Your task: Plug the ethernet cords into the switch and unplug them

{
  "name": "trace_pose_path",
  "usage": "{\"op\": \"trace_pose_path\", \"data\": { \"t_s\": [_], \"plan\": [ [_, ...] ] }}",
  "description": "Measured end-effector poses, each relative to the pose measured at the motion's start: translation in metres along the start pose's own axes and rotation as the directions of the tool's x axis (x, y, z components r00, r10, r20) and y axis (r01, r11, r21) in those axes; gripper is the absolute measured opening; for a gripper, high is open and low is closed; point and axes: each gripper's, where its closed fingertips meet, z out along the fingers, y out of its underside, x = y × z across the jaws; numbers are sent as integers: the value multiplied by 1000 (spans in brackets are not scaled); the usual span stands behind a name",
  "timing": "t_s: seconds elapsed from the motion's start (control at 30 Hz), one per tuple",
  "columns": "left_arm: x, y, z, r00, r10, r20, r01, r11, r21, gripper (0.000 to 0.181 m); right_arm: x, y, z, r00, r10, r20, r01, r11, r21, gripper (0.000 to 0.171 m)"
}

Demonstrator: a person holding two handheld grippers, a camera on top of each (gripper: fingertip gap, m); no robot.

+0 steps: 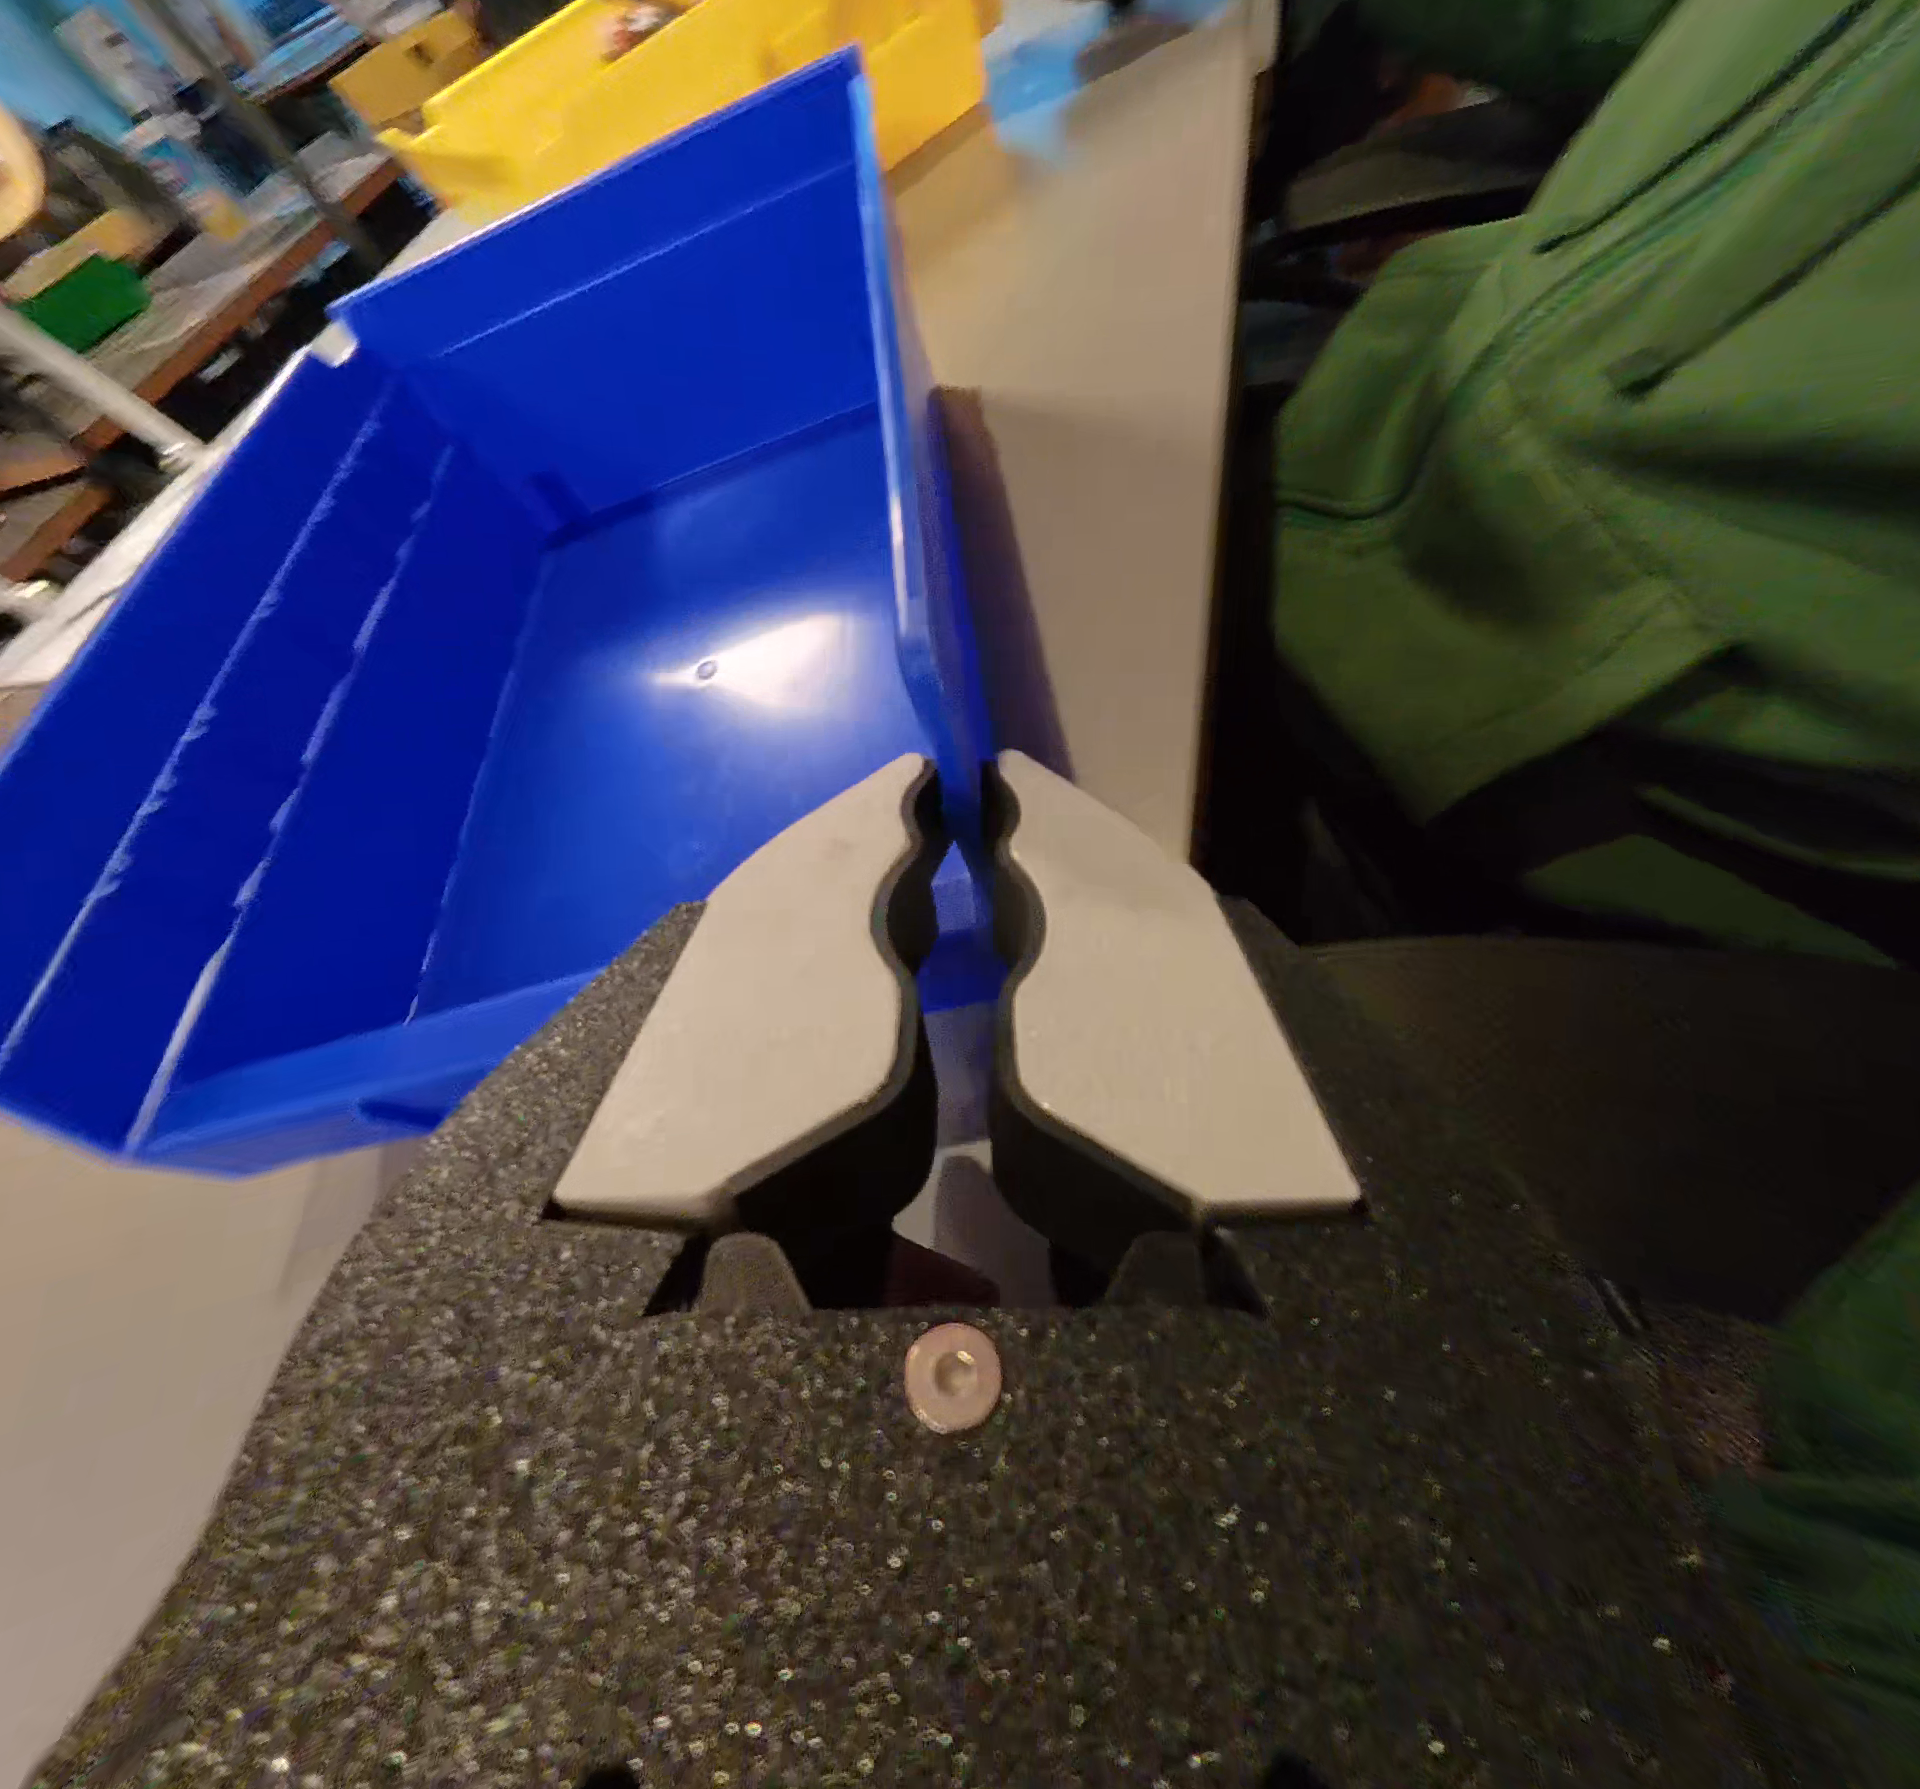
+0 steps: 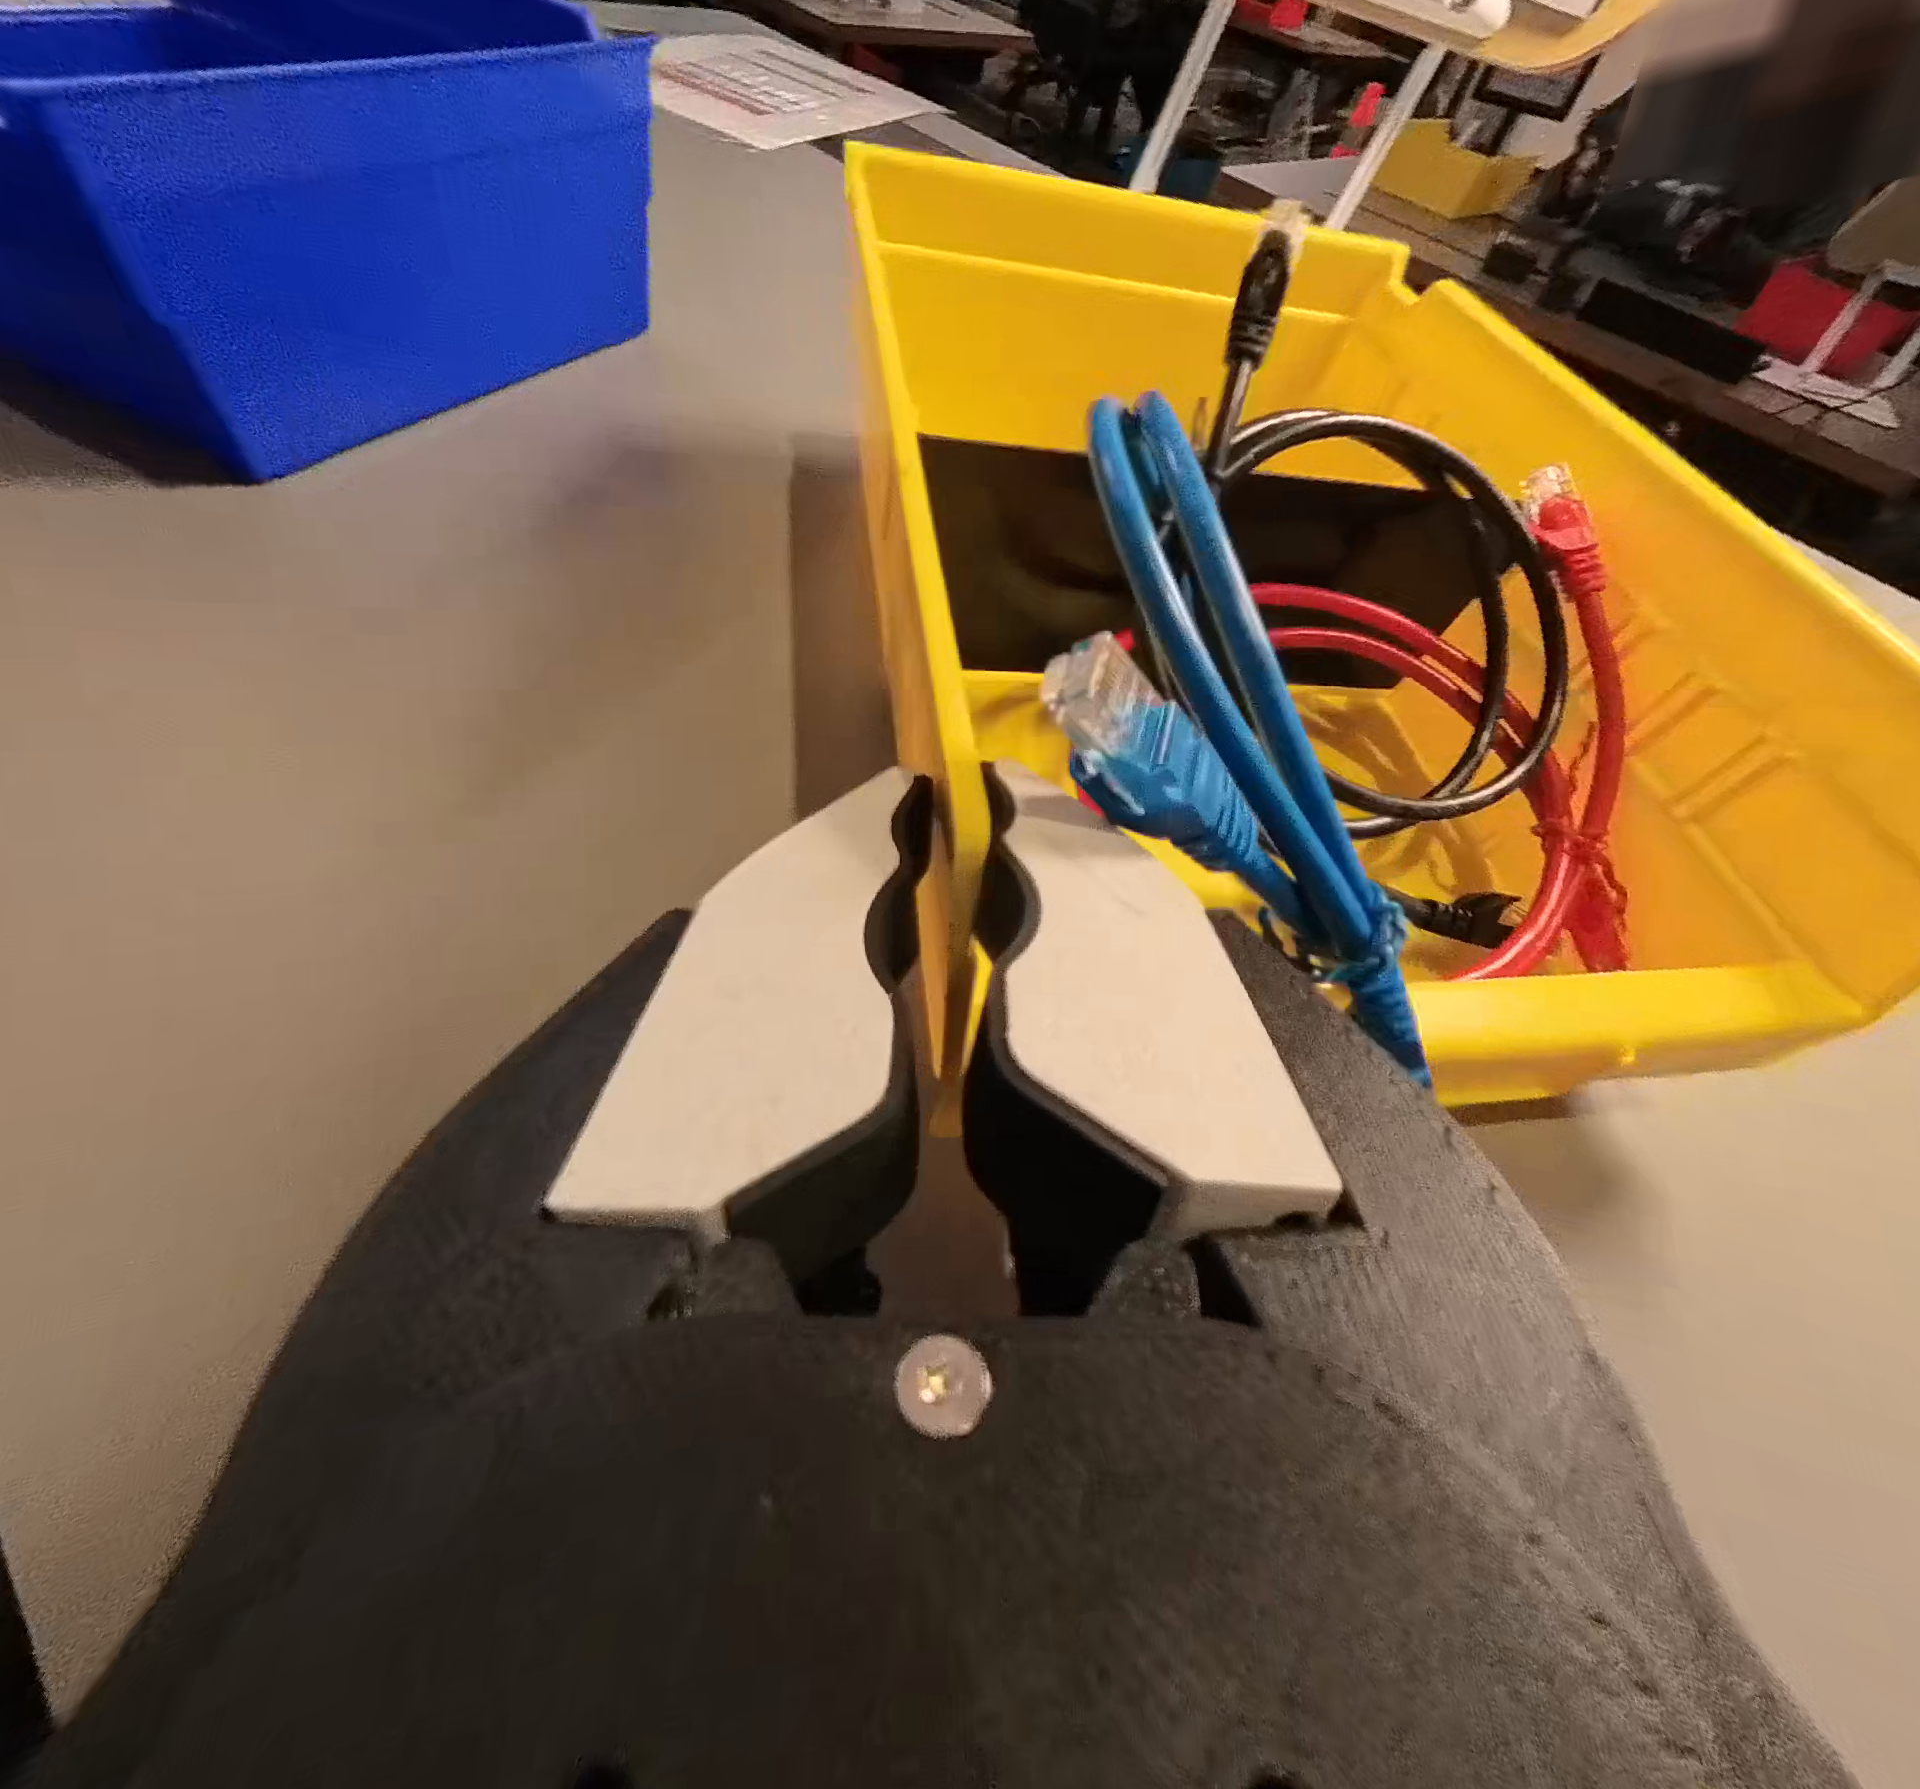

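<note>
Progress: nothing plugged yet | left hand-held gripper (image 1: 963, 804) clamped on blue bin (image 1: 665, 596) wall, right hand-held gripper (image 2: 956, 804) on yellow bin (image 2: 1714, 731) wall, both on bench (image 2: 364, 752) | ethernet cords (image 2: 1226, 659) bundled in yellow bin; switch not clearly visible.

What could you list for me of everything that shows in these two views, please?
Blue bin: one, blue, empty, on the table, wall pinched by left gripper.
Yellow bin: one, yellow, on the table, wall pinched by right gripper.
Cords: blue, red, black, one each, coiled in yellow bin.
Table: one, grey.
Paper sheet: one, white, far table edge.
Green jacket: one, beside table.
Left gripper, right gripper: grey fingers, black bodies.
</note>
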Motion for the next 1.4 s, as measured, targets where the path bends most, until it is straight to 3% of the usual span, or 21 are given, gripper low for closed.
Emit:
{"op": "trace_pose_path", "data": {
  "t_s": [0.1, 0.3, 0.67, 0.9, 1.0, 1.13, 1.33, 1.4],
  "plan": [
    [23, -12, 9, 990, 30, -137, -25, 999, 42, 10, -6, -5, 14, 996, -42, 75, 43, 999, -12, 4],
    [32, -23, 29, 972, 49, -230, -28, 995, 93, 9, -7, -20, 68, 986, -123, 116, 133, 988, -84, 6],
    [42, -39, 57, 942, 58, -331, -19, 993, 117, 6, -71, -66, 167, 869, -146, 473, 136, 989, 55, 5],
    [56, -52, 74, 915, 86, -395, -34, 990, 138, 5, -103, -83, 194, 790, -187, 584, 128, 982, 142, 5],
    [60, -56, 80, 906, 90, -414, -33, 989, 142, 5, -92, -88, 195, 865, -227, 448, 161, 970, 180, 15],
    [61, -62, 92, 910, 84, -405, -30, 990, 138, 5, -44, -85, 170, 951, -205, 232, 186, 977, 101, 33],
    [64, -77, 126, 930, 86, -358, -43, 991, 126, 6, 24, -51, 83, 988, -66, -137, 68, 998, 15, 35],
    [62, -81, 142, 944, 80, -320, -49, 993, 104, 24, 35, -32, 49, 969, -15, -246, 22, 999, 26, 33]
  ]
}}
